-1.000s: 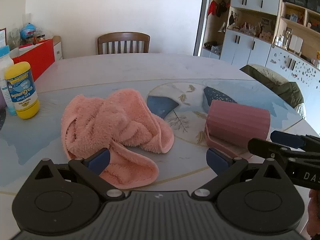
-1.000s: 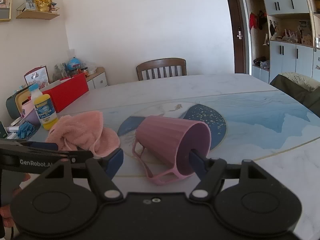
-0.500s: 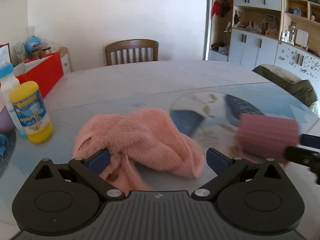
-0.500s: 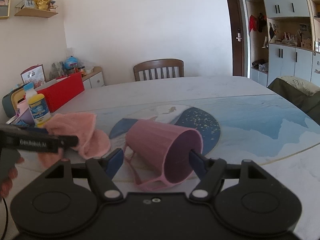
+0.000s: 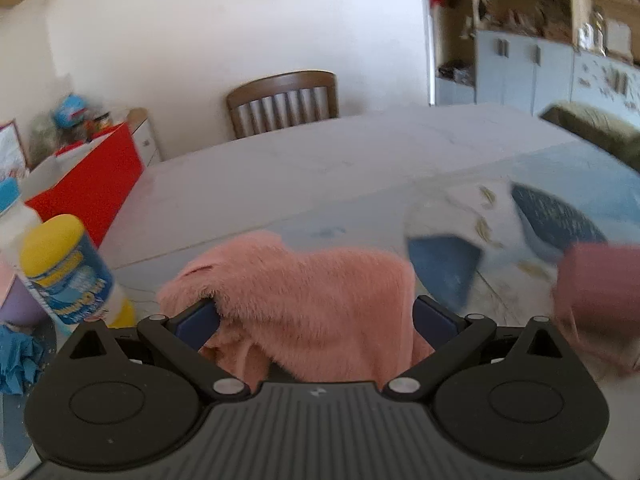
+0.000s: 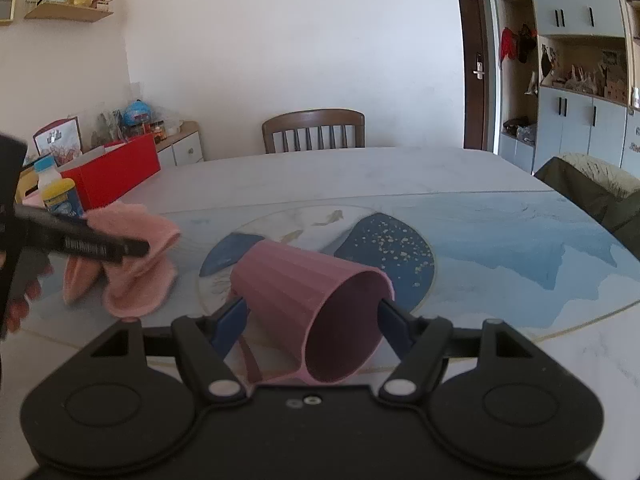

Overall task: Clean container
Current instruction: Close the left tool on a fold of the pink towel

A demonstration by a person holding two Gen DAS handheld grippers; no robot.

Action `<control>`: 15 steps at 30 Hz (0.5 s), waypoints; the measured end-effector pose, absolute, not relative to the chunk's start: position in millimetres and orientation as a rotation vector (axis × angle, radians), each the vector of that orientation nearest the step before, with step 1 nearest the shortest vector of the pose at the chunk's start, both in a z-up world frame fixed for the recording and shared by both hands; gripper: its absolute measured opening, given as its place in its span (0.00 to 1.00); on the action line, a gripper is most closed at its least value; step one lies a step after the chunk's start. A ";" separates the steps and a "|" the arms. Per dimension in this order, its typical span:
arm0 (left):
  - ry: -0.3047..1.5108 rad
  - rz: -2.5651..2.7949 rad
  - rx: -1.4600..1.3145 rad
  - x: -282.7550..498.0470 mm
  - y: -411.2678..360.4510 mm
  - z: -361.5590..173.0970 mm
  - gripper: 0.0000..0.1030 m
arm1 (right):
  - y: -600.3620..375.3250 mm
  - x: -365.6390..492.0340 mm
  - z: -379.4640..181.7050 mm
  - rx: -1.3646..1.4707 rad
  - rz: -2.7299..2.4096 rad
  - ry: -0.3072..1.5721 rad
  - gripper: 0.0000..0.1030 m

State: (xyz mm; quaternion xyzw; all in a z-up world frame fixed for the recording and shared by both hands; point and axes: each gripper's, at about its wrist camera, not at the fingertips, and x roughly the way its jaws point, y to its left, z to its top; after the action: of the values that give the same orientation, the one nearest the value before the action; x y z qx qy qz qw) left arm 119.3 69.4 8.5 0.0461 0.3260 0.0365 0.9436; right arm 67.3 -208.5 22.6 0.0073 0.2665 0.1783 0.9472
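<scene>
A ribbed pink cup [image 6: 316,300] lies on its side on the table, mouth towards the right wrist camera and handle underneath. My right gripper [image 6: 312,324] is open, one finger on each side of the cup near its rim. A fluffy pink towel [image 5: 316,292] is bunched between the wide-apart fingers of my left gripper [image 5: 316,318] and drapes back over its body. In the right wrist view the towel [image 6: 136,256] hangs off that gripper, left of the cup, with its lower folds near the tabletop. The cup [image 5: 596,300] shows blurred at the right of the left wrist view.
A yellow-capped bottle [image 5: 68,272] and a white bottle stand at the table's left edge by a red box [image 5: 92,196]. A wooden chair [image 6: 314,130] is at the far side. A hand [image 6: 24,292] holds the left gripper. A blue cloth [image 5: 16,360] lies at the lower left.
The left gripper has tilted up and moved left, and the towel has risen off the table with it. The right gripper has moved in closer around the cup. Neither gripper's finger spacing has changed.
</scene>
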 end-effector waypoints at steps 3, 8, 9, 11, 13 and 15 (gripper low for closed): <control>0.635 0.053 0.017 118.8 84.6 25.4 1.00 | -210.2 67.9 22.9 0.013 0.367 0.538 0.70; 0.644 0.087 0.117 134.8 81.8 21.4 1.00 | -209.6 69.9 21.6 0.017 0.371 0.542 0.70; 0.661 0.110 0.134 140.1 81.6 14.3 1.00 | -210.0 69.8 21.8 0.017 0.371 0.542 0.70; 0.703 0.115 0.136 148.2 83.5 1.6 1.00 | -210.2 70.6 22.1 0.017 0.371 0.544 0.70; 0.739 0.105 0.126 152.9 85.3 -10.0 1.00 | -211.4 71.0 22.3 0.018 0.371 0.548 0.70; 0.754 0.096 0.136 154.6 84.6 -18.9 1.00 | -212.8 71.0 21.9 0.016 0.371 0.551 0.70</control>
State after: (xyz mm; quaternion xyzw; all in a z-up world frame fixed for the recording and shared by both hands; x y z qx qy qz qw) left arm 154.7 84.6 -18.9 0.0662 0.3676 0.0466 0.9265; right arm 71.0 -212.8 21.9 0.0078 0.2704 0.1821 0.9453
